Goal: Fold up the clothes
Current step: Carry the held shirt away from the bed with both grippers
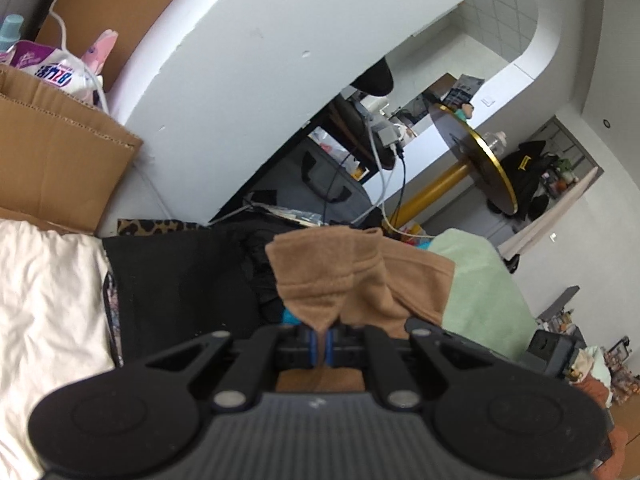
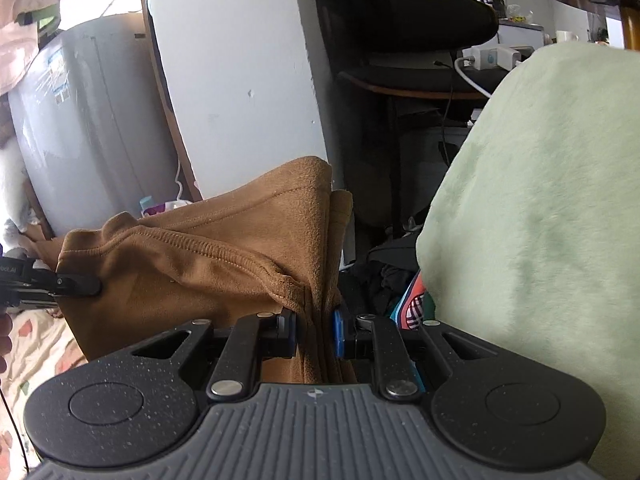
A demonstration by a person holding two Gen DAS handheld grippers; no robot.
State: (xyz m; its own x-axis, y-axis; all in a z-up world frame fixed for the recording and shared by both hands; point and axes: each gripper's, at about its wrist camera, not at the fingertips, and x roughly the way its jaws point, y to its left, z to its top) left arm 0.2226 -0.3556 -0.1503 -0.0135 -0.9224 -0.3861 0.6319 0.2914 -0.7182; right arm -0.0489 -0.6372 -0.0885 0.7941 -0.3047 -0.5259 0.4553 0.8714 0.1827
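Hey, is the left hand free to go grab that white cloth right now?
Probably not: the left tongs are shut on the brown garment, which the right tongs also hold. The white cloth lies uncovered nearby, though.

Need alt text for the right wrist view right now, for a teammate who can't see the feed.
The right gripper is shut on a bunched edge of a brown garment, which stretches left to the left gripper pinching its far end. A pale green fleece blanket fills the right side; a white wall panel and a dark chair stand behind.
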